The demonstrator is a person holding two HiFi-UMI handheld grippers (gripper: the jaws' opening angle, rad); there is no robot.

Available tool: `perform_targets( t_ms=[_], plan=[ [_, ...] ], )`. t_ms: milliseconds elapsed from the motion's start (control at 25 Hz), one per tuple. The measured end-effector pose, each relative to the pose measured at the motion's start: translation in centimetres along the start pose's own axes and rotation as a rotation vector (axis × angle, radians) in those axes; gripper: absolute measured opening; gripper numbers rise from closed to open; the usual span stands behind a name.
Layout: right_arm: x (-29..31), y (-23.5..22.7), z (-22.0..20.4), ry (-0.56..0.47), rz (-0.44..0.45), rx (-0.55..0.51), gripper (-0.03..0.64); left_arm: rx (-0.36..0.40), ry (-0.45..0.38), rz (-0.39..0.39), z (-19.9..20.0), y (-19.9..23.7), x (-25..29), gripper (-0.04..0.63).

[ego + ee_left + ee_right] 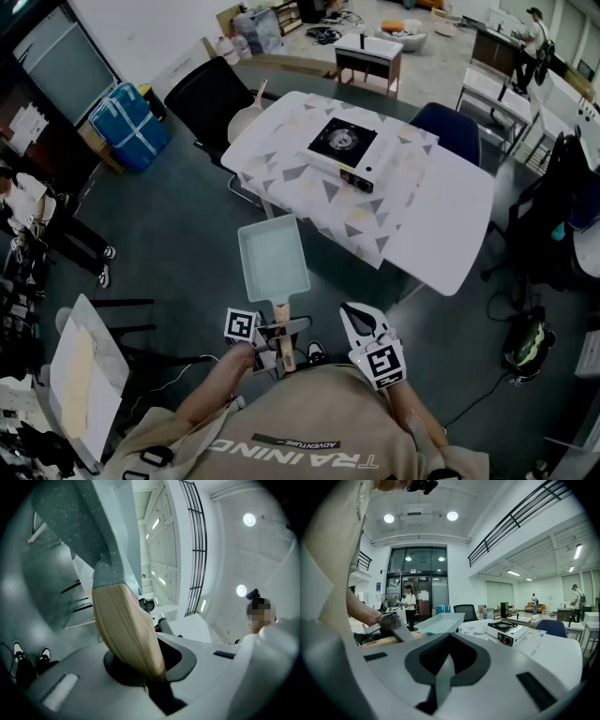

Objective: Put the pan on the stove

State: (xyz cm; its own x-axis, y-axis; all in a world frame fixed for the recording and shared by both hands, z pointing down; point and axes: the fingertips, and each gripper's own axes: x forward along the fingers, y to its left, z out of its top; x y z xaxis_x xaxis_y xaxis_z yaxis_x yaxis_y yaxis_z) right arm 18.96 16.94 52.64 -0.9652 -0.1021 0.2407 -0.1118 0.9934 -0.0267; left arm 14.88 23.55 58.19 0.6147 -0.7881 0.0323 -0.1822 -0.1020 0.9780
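Note:
A pale rectangular pan (272, 258) hangs level over the dark floor, short of the table's near edge. Its wooden handle (284, 339) points back at me. My left gripper (274, 335) is shut on that handle; in the left gripper view the handle (127, 630) runs down between the jaws, with the pan's grey underside (82, 522) above. My right gripper (362, 323) sits just right of the handle, shut and holding nothing. From the right gripper view the pan (440, 622) floats left of the portable gas stove (505, 631). The stove (345, 150) stands on the patterned cloth.
The white table (441, 220) lies ahead and to the right. A black chair (208, 98) and a blue chair (452, 127) stand at its far sides. A blue bag (131, 122) and a seated person (37, 225) are left. A backpack (527, 342) lies on the floor at right.

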Motion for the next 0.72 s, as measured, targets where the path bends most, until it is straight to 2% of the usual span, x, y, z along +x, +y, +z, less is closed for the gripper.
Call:
perform_targets(
  t_ms=[240, 720],
  plan=[
    [-0.1, 0.4, -1.1, -0.020, -0.021, 0.011, 0.002, -0.015, -0.043, 0.004, -0.4, 0.3, -1.0, 0.032],
    [2.8, 1.3, 0.3, -0.031, -0.027, -0.011, 0.002, 0.004, -0.045, 0.026, 1.3, 0.9, -3.5, 0.037]
  ],
)
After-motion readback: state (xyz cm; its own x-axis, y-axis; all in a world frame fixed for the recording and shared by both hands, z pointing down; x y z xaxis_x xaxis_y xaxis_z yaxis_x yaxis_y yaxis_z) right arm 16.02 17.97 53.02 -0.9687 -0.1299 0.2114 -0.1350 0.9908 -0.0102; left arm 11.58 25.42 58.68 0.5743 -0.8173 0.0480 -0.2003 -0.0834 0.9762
